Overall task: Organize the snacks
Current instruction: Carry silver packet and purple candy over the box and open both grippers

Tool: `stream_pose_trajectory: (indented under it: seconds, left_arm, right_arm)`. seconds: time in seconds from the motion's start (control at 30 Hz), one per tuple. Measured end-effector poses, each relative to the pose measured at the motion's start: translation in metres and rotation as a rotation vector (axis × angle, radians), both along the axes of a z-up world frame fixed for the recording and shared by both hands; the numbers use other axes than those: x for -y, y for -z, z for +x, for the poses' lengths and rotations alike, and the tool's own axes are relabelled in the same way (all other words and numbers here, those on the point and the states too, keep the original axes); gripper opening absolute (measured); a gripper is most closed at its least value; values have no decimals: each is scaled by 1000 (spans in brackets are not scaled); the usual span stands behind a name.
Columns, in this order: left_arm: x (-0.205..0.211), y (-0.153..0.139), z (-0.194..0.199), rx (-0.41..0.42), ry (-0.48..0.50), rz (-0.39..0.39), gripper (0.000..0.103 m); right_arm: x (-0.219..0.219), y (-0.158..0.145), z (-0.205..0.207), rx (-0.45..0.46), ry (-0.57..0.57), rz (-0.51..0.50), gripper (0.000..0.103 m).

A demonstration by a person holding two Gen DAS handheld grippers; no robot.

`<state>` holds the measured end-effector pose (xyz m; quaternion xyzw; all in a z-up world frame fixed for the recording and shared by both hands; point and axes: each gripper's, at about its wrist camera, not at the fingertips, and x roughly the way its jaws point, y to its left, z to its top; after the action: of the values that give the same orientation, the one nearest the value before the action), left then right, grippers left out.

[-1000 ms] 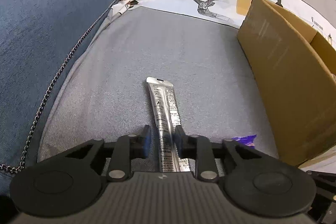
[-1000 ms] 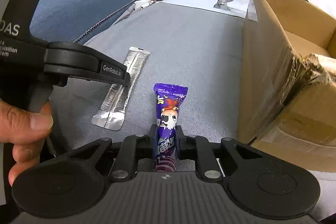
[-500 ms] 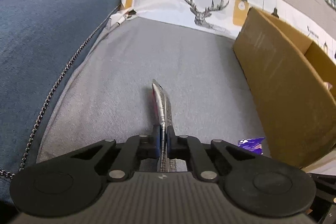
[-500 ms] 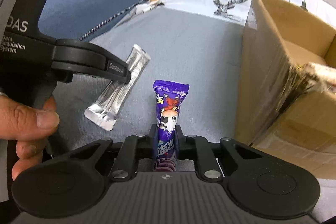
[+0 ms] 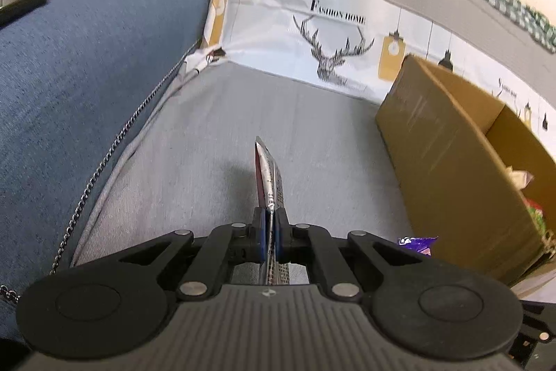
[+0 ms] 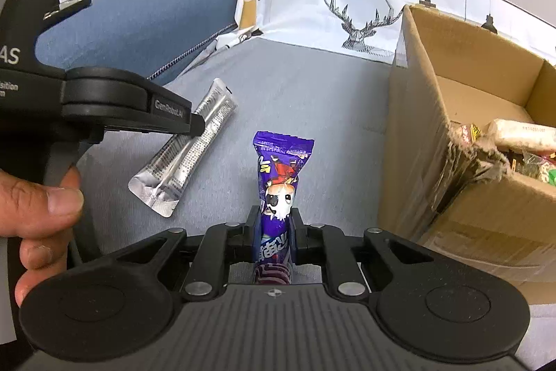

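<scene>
While each gripper pinches a snack, open cushion lies beside the box wall.

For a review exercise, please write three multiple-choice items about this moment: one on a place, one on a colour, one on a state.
1. Where does the cardboard box stand relative to the right gripper?
A. to its right
B. to its left
C. behind the blue cushion

2. What colour is the snack in the right gripper?
A. green
B. purple
C. orange

3. How is the left gripper?
A. wide open
B. out of view
C. shut on the silver sachet

Answers: 1 A, the box fills the right of the right wrist view; 2 B, the purple snack has a purple wrapper; 3 C, both pads press the sachet.
</scene>
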<state>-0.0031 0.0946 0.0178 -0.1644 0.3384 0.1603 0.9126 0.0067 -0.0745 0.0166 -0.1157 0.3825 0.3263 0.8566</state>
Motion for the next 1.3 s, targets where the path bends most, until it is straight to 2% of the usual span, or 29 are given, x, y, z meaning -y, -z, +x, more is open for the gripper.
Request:
stream_pose_trajectory:
  seconds: [0.37,0.87,1.07,1.3]
  left_arm:
    - [5,-8,-6,13,34,0,4]
    - [26,-20,-7,-7,57,83,4]
    - [36,-30,1,10,48,63,5]
    - [45,-56,12,78,12,-4,4]
  right_arm:
    - [-3,-10,-5,56,-10,27,16]
    - [13,-50,-8,181,-30,153,16]
    - [24,-64,-6,231,-21,201,16]
    - [43,-87,5,238,13,292,16]
